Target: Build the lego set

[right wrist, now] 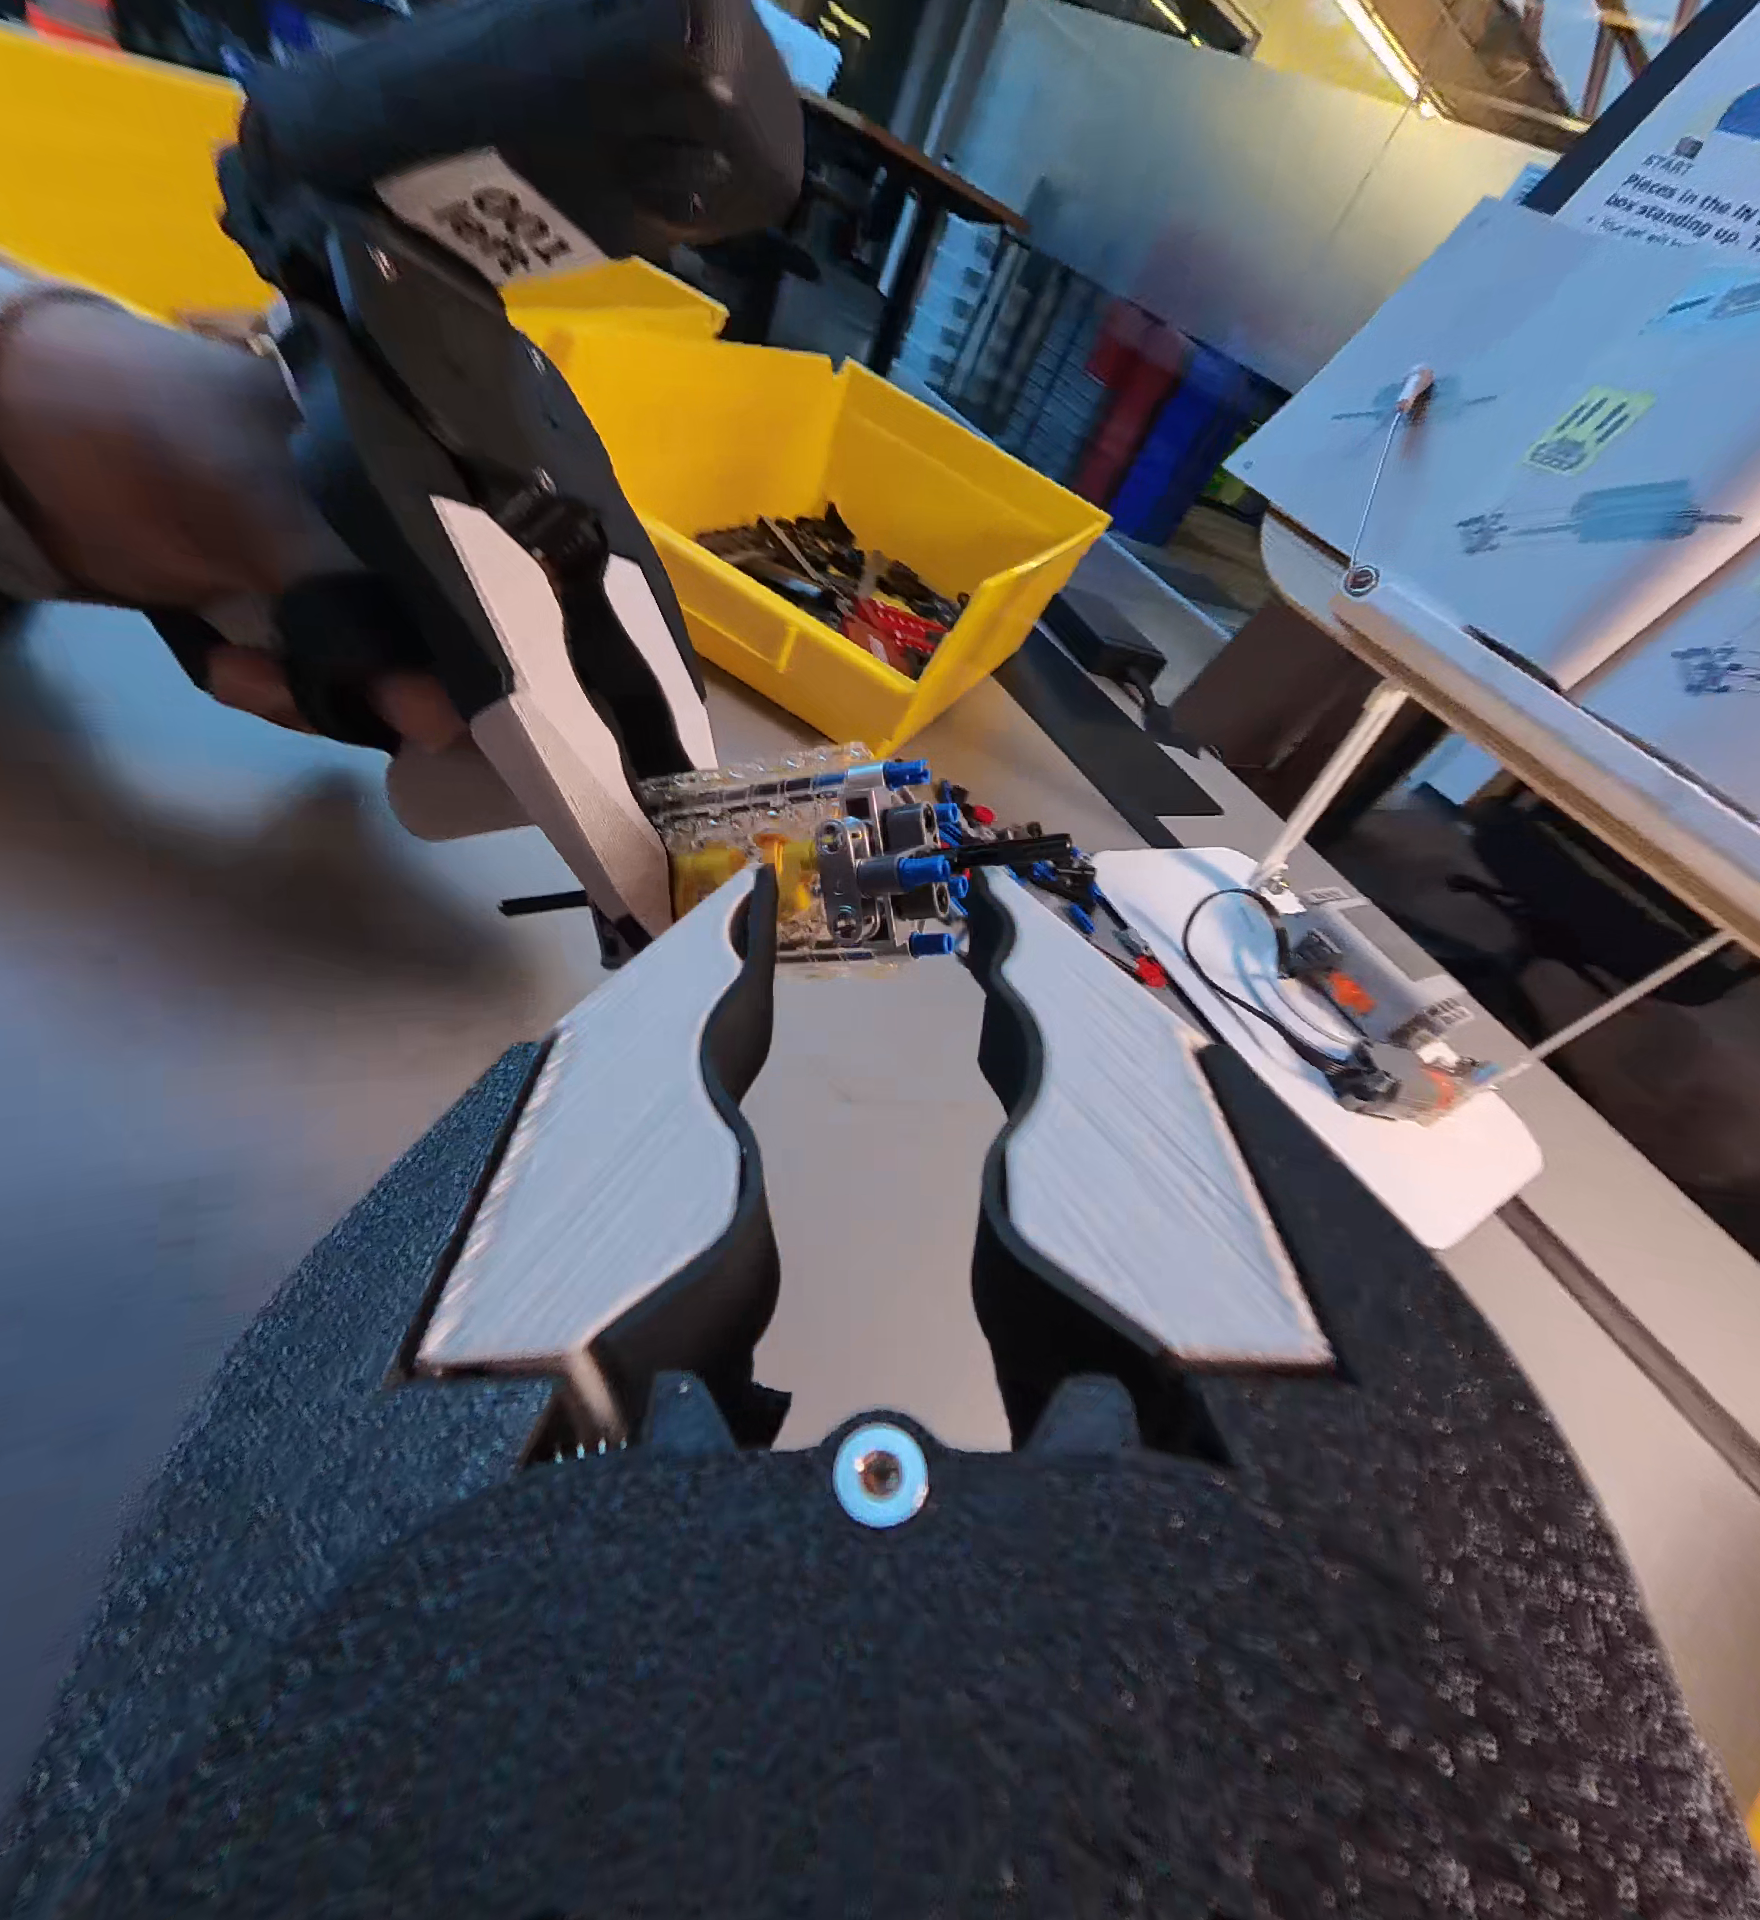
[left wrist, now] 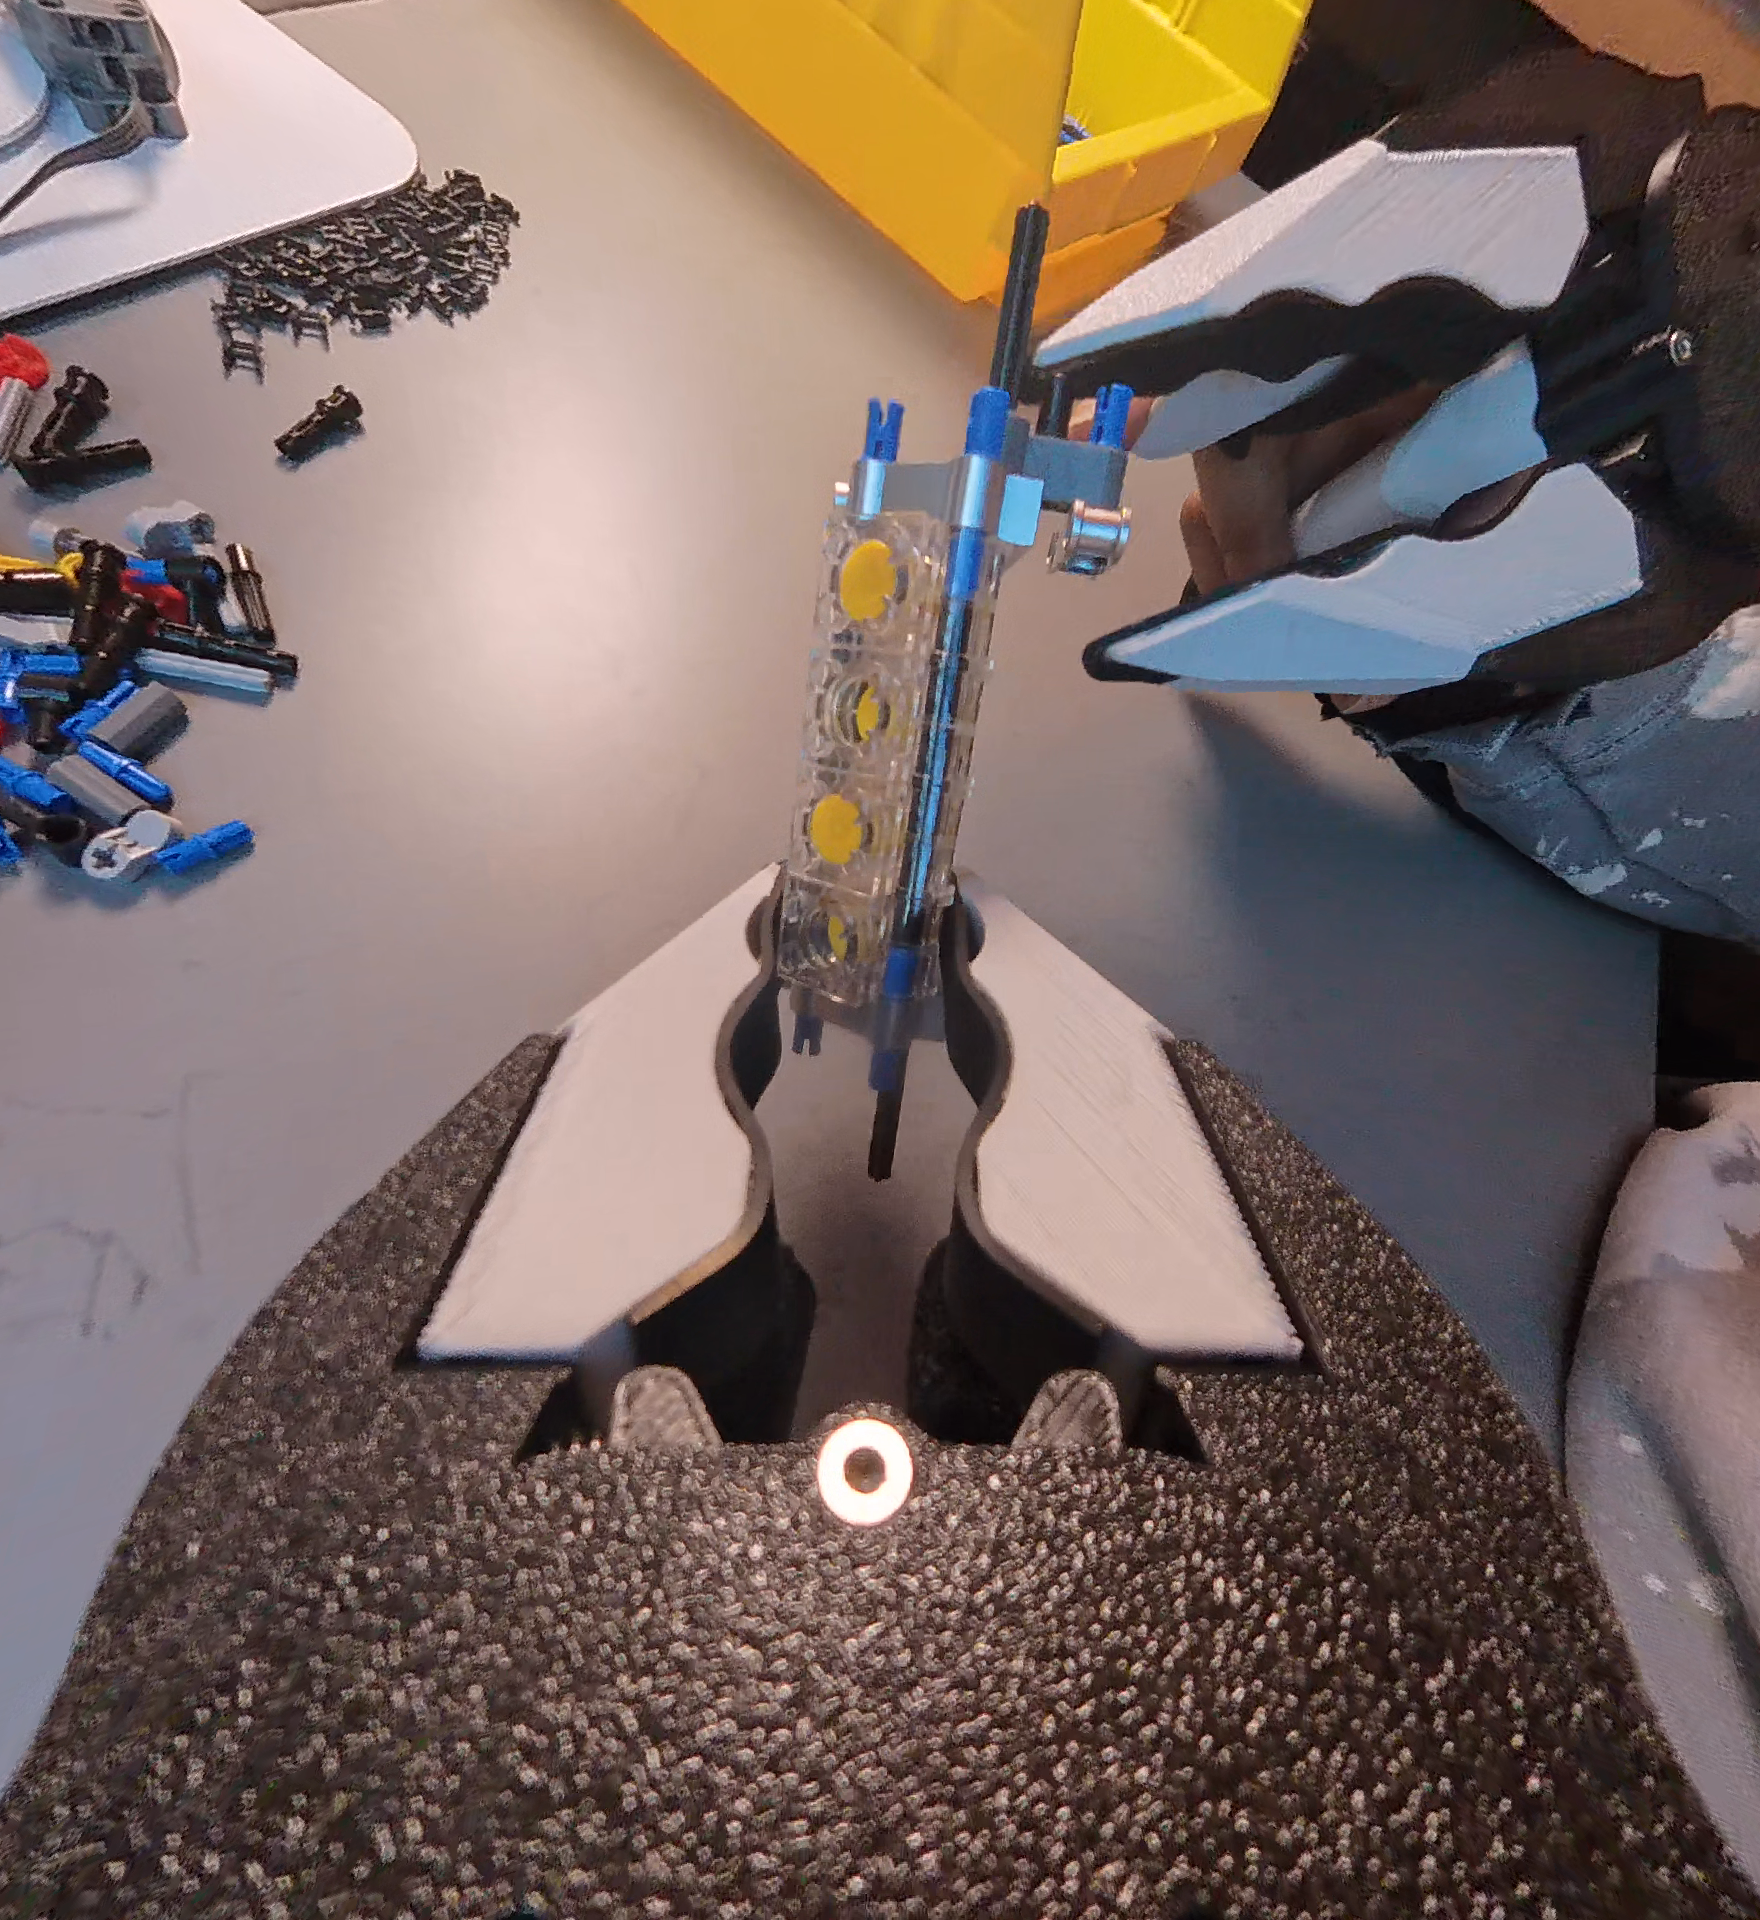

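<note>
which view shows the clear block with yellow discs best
The left wrist view: the clear block stands nearly upright in the left gripper, all four yellow discs showing. In the right wrist view it is seen end-on, partly hidden by the open right gripper.

surface: grey table (left wrist: 564,436) | on it: yellow bins (right wrist: 855,488), white board (right wrist: 1416,1164) | right: tilted stand with instruction sheets (right wrist: 1582,436) | behind: dark desk (right wrist: 917,145), pale wall (right wrist: 1219,177) | light: ceiling strip lamps (right wrist: 1375,42)
</note>
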